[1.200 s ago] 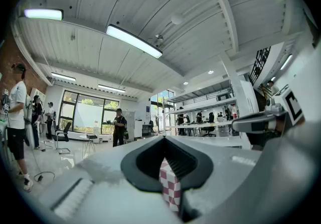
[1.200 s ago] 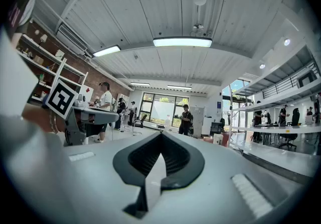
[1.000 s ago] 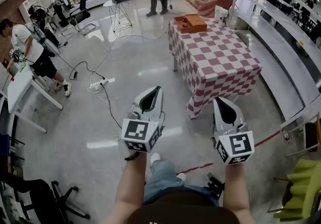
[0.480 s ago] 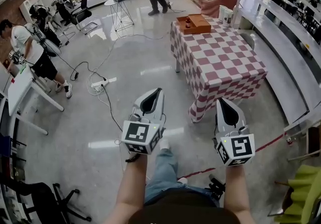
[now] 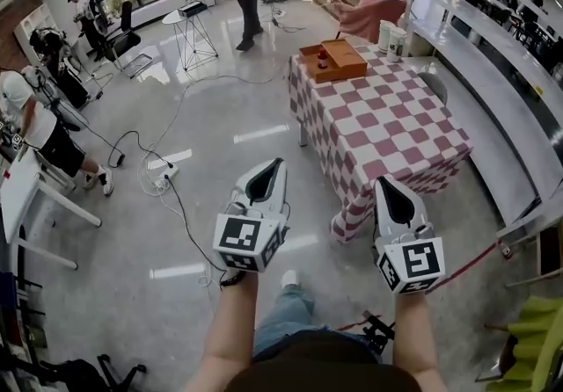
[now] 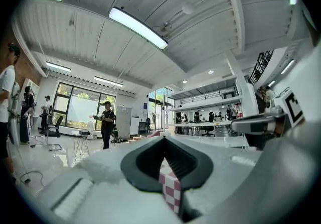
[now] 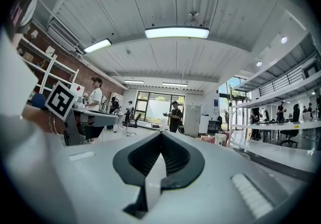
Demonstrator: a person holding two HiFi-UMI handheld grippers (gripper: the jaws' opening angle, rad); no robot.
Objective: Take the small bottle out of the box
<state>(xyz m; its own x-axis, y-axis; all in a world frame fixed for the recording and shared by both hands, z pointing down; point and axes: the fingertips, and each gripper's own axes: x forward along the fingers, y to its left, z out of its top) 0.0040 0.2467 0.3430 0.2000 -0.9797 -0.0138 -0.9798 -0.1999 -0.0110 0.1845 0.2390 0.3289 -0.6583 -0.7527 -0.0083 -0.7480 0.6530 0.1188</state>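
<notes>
Two white tools lead the scene. The left hand-held gripper [image 5: 275, 167] and the right hand-held gripper [image 5: 381, 181] are held level over the glossy grey floor [image 5: 220, 109], both clenched with nothing between the jaws. Ahead stands the table with a red-and-white checked cloth [image 5: 387, 127]. At its far left corner sits the open orange-brown wooden box [image 5: 347, 63], with the small dark-red bottle [image 5: 323, 57] upright inside. Nothing is done yet: approach, grasp and lift-out all remain.
</notes>
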